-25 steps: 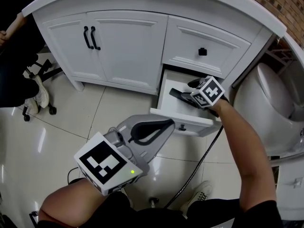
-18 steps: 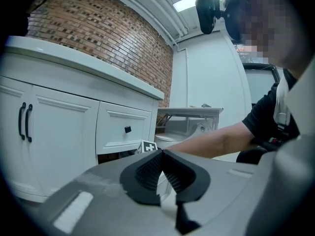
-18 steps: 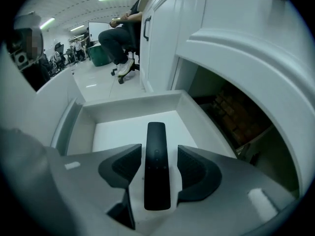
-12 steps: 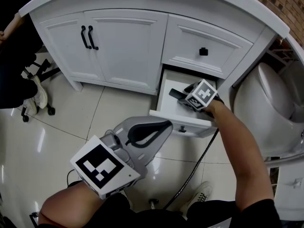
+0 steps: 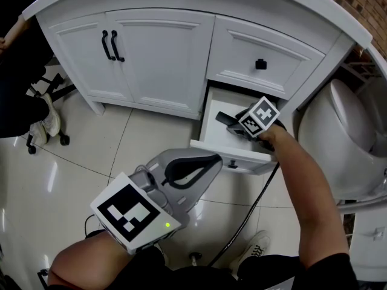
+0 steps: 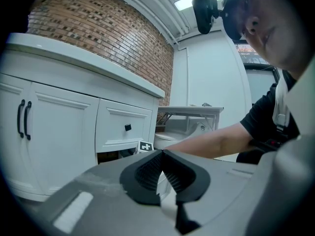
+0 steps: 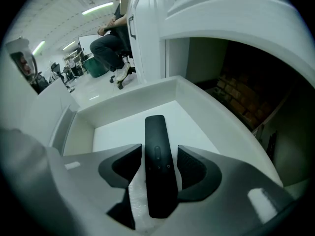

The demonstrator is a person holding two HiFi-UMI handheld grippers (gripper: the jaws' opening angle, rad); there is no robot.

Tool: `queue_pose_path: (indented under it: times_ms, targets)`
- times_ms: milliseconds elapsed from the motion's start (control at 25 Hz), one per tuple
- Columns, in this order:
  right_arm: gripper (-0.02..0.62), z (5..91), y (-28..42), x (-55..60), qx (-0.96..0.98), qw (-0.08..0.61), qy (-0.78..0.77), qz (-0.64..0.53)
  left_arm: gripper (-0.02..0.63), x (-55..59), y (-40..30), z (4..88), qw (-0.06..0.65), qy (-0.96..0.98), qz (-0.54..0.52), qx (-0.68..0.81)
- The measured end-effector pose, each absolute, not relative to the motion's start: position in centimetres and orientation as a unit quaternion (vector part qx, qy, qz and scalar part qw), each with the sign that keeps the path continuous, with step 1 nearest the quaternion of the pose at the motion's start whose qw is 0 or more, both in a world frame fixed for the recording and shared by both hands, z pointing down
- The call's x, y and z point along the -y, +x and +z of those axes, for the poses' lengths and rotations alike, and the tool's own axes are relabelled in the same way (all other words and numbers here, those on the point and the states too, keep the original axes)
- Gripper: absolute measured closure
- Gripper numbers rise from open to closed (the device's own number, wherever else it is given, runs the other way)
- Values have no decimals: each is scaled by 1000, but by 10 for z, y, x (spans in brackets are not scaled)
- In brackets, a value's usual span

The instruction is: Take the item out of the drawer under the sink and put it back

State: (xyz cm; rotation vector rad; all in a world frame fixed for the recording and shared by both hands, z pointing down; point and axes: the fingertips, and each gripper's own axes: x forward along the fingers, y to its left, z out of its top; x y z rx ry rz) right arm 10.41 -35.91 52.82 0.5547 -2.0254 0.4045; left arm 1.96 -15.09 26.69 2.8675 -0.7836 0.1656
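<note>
Head view: white cabinet under a sink, its lower drawer pulled open over a tiled floor. The right tongs reach down into the drawer. Over the last second they dipped slightly toward the drawer front, then drew back to nearly the same spot. The left tongs have barely moved and hang low over the floor, well apart from the drawer.

Left gripper view: the two dark pads meet at their tips with nothing between them. The cabinet front and the person's outstretched arm lie beyond.

Right gripper view: a slim black remote lies lengthwise between the two pads, over the white drawer floor. The pads stand just apart from its sides, flanking it rather than squeezing it. Whether it rests flat on the floor is hard to tell.

The small shift looks like lining up. The remote is inside the drawer, either about to be gripped or just let go; these pictures do not settle which.
</note>
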Motion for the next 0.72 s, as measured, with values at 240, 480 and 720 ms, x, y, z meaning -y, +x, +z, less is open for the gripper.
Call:
queue_pose_path:
  times_ms: [240,480,720]
  targets:
    - [374,529,104,359,831,477,229,171,600,151,20,269,81,960,60,262]
    - [396,528,104,355,829,484,225,170,600,150,20,268,80,960,59,261]
    - [428,526,100,350,822,516,213,106,600,150,20,266,74,960,61,264]
